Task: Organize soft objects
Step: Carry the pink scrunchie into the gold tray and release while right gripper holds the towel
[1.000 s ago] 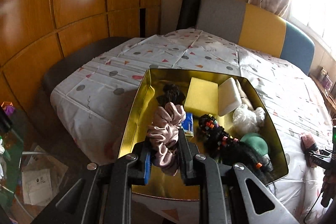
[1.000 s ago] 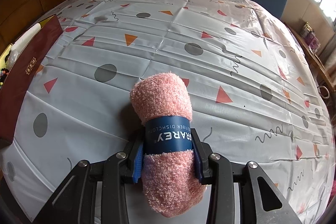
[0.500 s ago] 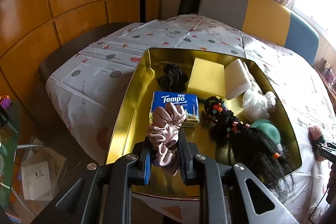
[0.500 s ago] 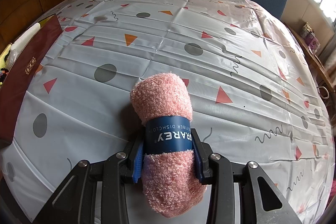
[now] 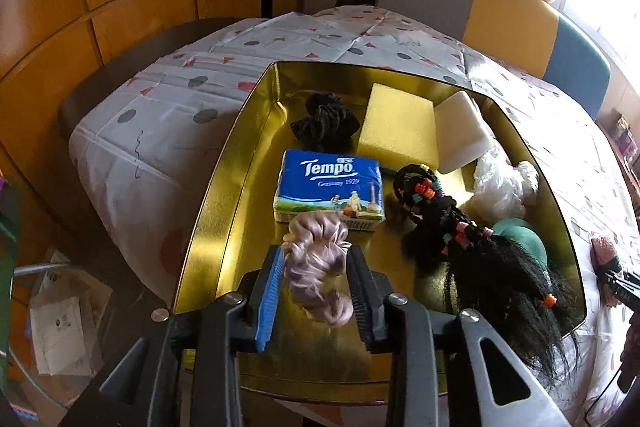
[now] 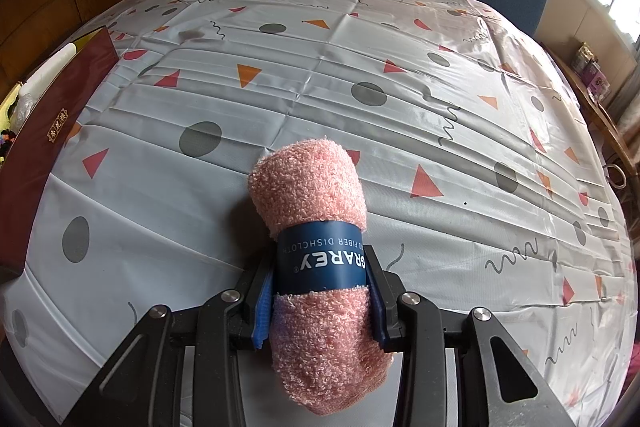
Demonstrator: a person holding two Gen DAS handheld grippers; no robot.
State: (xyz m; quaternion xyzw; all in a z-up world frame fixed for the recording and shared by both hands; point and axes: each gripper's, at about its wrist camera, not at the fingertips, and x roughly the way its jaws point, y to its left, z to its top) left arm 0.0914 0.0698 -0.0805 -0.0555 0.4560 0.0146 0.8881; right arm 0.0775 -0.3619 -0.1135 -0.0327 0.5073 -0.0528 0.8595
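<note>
A patterned tablecloth (image 6: 360, 75) covers the table, with a gold tray (image 5: 224, 195) at its near-left edge. The left gripper (image 5: 316, 279) hovers over the tray's near end, its jaws spread a little around a pink scrunchie (image 5: 318, 267) that hangs between them. In the tray lie a tissue pack (image 5: 330, 189), black scrunchie (image 5: 324, 121), yellow sponge (image 5: 396, 125) and black wig (image 5: 492, 267). The right gripper (image 6: 320, 291) is clamped on a rolled pink dishcloth (image 6: 312, 187) just above the tablecloth.
</note>
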